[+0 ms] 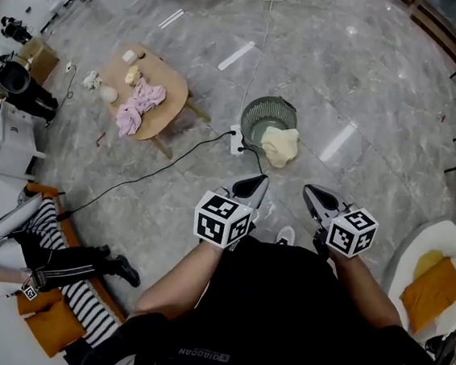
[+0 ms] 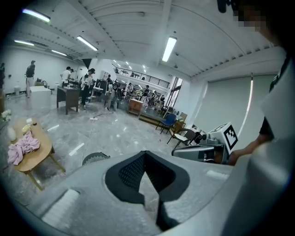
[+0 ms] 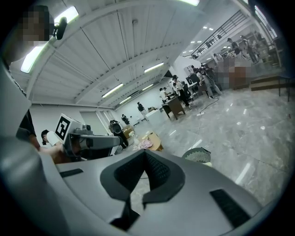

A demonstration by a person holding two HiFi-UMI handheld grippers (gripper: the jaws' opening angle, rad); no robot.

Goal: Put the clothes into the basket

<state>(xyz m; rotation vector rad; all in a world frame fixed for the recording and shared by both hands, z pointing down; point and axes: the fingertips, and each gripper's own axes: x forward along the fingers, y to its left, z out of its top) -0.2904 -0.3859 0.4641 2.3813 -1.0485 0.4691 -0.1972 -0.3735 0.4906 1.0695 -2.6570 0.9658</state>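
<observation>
The grey marble floor fills the head view, with the person standing on it well back from the work. At upper left stands a low oval wooden table, and on its top lies a crumpled pink garment, with a few small pale items near it. Nearer the middle of the floor stands the round mesh basket, upright and apparently empty inside. A cream garment lies bunched against its near side, touching the rim; whether any of it hangs inside cannot be told. A white power strip sits just beside the basket on a dark cable. Low in the view, the left gripper and the right gripper are held side by side in front of the body, both pointing towards the basket and well apart from every garment. In each gripper view the two jaws are pressed together at their tips with nothing between them. The step in hand appears to be the approach to a garment, with no clothes fully placed so far. The next move probably calls for closing on the cream garment, spreading one gripper's jaws, lowering them over a fold, pinching it, and lifting it clear over the rim.
</observation>
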